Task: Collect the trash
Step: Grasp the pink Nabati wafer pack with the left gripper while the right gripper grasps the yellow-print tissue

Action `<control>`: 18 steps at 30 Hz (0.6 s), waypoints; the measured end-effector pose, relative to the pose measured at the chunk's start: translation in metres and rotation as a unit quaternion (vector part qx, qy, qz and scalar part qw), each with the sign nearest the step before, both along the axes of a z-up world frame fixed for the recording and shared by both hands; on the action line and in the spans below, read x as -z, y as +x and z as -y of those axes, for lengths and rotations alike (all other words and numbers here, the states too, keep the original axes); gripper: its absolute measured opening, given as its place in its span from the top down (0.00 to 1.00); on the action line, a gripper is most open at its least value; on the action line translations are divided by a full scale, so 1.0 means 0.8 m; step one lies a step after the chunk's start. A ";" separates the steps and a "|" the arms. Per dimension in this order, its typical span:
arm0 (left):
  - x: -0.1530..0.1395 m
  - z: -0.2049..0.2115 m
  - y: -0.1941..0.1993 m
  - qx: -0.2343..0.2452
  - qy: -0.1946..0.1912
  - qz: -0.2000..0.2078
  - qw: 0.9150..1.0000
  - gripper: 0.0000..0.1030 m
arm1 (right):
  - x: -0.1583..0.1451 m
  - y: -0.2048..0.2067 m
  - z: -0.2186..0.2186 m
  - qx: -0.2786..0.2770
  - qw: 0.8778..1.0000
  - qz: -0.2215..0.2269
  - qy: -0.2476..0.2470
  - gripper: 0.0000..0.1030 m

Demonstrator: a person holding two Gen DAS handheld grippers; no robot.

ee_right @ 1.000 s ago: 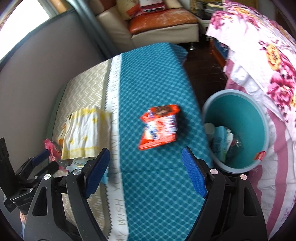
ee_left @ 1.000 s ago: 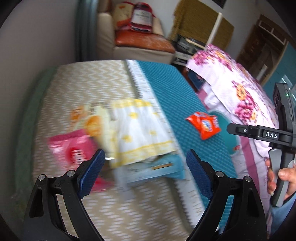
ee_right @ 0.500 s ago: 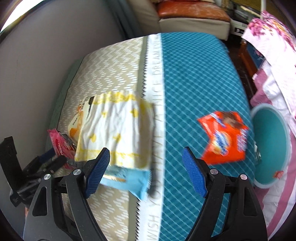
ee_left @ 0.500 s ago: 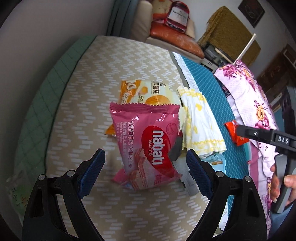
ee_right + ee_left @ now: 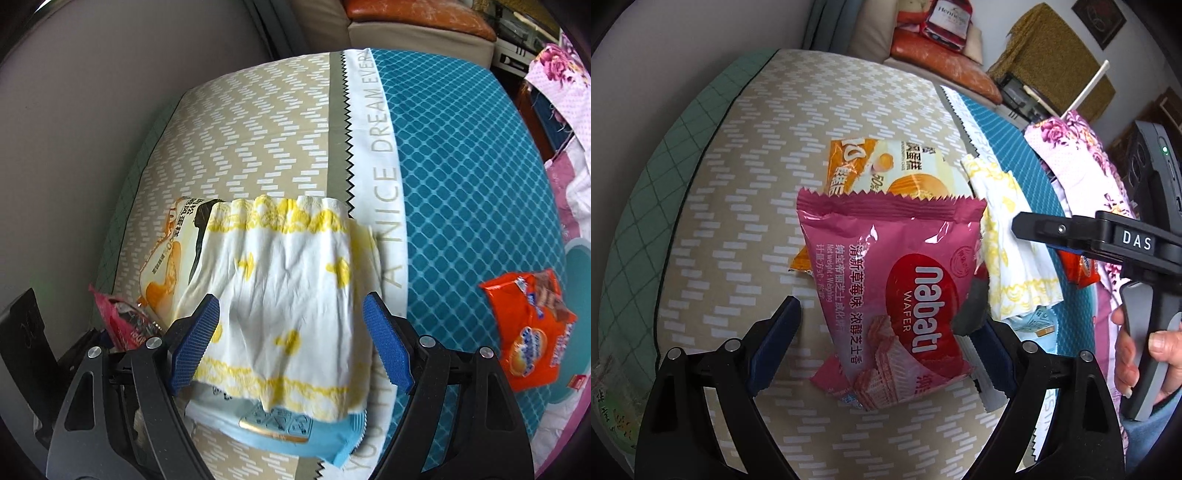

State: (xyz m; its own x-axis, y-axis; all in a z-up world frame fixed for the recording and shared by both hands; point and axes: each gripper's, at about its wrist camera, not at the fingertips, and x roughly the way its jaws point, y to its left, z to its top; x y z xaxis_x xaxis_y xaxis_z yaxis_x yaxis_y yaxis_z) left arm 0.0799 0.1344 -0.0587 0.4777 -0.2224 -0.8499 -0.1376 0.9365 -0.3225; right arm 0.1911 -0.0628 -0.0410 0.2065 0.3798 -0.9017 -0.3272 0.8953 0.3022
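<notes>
The left gripper [image 5: 882, 347] hangs over the pink wafer pack [image 5: 897, 291], its fingers spread wide with nothing pinched. The pack lies flat on the beige half of the tablecloth [image 5: 775, 155], directly between and just ahead of the two blue pads. Its long axis runs away from the gripper, roughly along the pointing line, so the pads face its two long edges. The far crimped end overlaps the orange-and-white cake wrapper [image 5: 886, 170].

The right gripper [image 5: 291, 339] is also spread and holds nothing. It straddles the yellow-printed tissue [image 5: 284, 291], which lies across the pads' line and drapes over a blue packet [image 5: 295, 432]. The tissue is about as wide as the opening; whether the pads touch it cannot be told.

Nearest hand, as a judgement: left for the pink pack, right for the tissue. The coming move for each is likely a short descent and a close.

Count of trash on the cloth:
- pink wafer pack: one
- cake wrapper: one
- tissue: one
- blue packet: one
- orange snack bag [image 5: 532, 332]: one, well apart on the teal half

One teal bin [image 5: 576, 258] stands beyond the table edge, on the right gripper's side, nearest the orange bag.
</notes>
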 end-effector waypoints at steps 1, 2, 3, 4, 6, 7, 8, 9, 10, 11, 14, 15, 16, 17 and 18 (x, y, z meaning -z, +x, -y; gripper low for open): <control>0.001 0.001 0.001 0.000 0.001 -0.001 1.000 0.13 | 0.003 0.000 -0.002 -0.002 1.000 0.001 -0.003 0.26; 0.002 0.003 0.002 -0.001 0.003 -0.002 1.000 0.13 | 0.005 0.000 -0.003 -0.003 1.000 0.002 -0.004 0.26; 0.003 0.005 0.002 0.000 0.007 -0.003 1.000 0.13 | 0.008 -0.002 -0.003 -0.007 1.000 0.002 -0.010 0.28; 0.002 0.007 0.005 0.000 0.009 -0.003 1.000 0.13 | 0.010 -0.001 -0.002 -0.007 1.000 0.001 -0.009 0.33; 0.003 0.007 0.006 -0.001 0.011 -0.004 1.000 0.13 | 0.015 -0.001 0.000 -0.003 1.000 -0.004 -0.007 0.48; 0.002 0.008 0.007 -0.001 0.011 -0.004 1.000 0.13 | 0.014 -0.002 0.006 -0.002 1.000 -0.003 -0.007 0.50; 0.002 0.009 0.008 -0.001 0.011 -0.004 1.000 0.13 | 0.014 -0.004 0.008 -0.001 1.000 -0.001 -0.008 0.55; 0.002 0.010 0.008 -0.002 0.012 -0.004 1.000 0.13 | 0.013 -0.006 0.013 0.001 1.000 0.000 -0.007 0.58; 0.002 0.010 0.008 -0.003 0.013 -0.004 1.000 0.13 | 0.012 -0.009 0.017 0.003 1.000 0.002 -0.007 0.59; 0.002 0.011 0.008 -0.004 0.013 -0.004 1.000 0.13 | 0.011 -0.011 0.021 0.003 1.000 0.004 -0.007 0.61; 0.002 0.012 0.006 -0.005 0.017 -0.001 1.000 0.17 | 0.007 -0.019 0.037 0.008 1.000 0.010 -0.004 0.86; 0.002 0.012 0.004 -0.004 0.020 0.000 1.000 0.28 | 0.007 -0.022 0.043 0.012 1.000 0.010 -0.002 0.91; 0.001 0.013 0.003 -0.003 0.019 0.000 1.000 0.40 | 0.004 -0.024 0.049 0.016 1.000 0.011 0.001 0.91; 0.000 0.013 0.001 -0.002 0.016 0.000 1.000 0.46 | 0.000 -0.028 0.056 0.020 1.000 0.016 0.005 0.93; -0.002 0.014 0.000 -0.004 0.016 0.001 1.000 0.51 | -0.002 -0.031 0.060 0.021 1.000 0.019 0.006 0.94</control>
State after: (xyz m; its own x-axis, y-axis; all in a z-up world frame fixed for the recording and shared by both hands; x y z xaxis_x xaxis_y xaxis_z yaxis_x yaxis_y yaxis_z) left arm 0.0798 0.1235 -0.0571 0.4812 -0.1921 -0.8553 -0.1443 0.9450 -0.2934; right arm 0.1665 -0.1105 -0.0396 0.2556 0.3810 -0.8886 -0.3006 0.9048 0.3014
